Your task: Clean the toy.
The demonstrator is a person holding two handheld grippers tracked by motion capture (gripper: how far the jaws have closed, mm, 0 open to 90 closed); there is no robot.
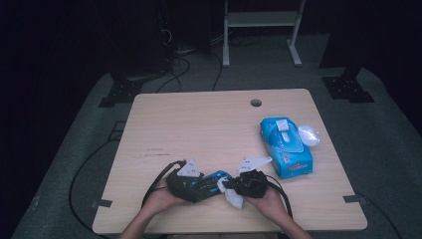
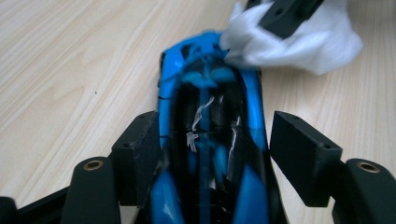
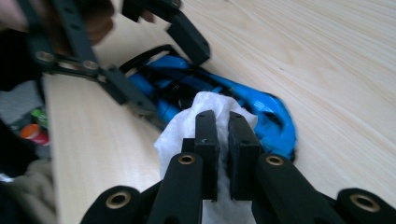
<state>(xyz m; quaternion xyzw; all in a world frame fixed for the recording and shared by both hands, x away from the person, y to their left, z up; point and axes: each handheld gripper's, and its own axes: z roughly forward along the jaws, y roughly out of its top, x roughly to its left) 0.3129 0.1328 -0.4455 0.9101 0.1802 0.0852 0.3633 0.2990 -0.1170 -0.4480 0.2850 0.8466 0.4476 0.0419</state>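
A blue and black toy car lies on the wooden table near its front edge. My left gripper straddles the car's rear. In the left gripper view the car lies between the jaws: one pad touches its side and the other stands a little off, so the left gripper is open. My right gripper is shut on a white wipe. The wipe is pressed on the car's front end.
A blue pack of wipes lies to the right on the table, with a crumpled white wipe beside it. A cable hole sits near the far edge. Stand legs and cables are on the floor beyond the table.
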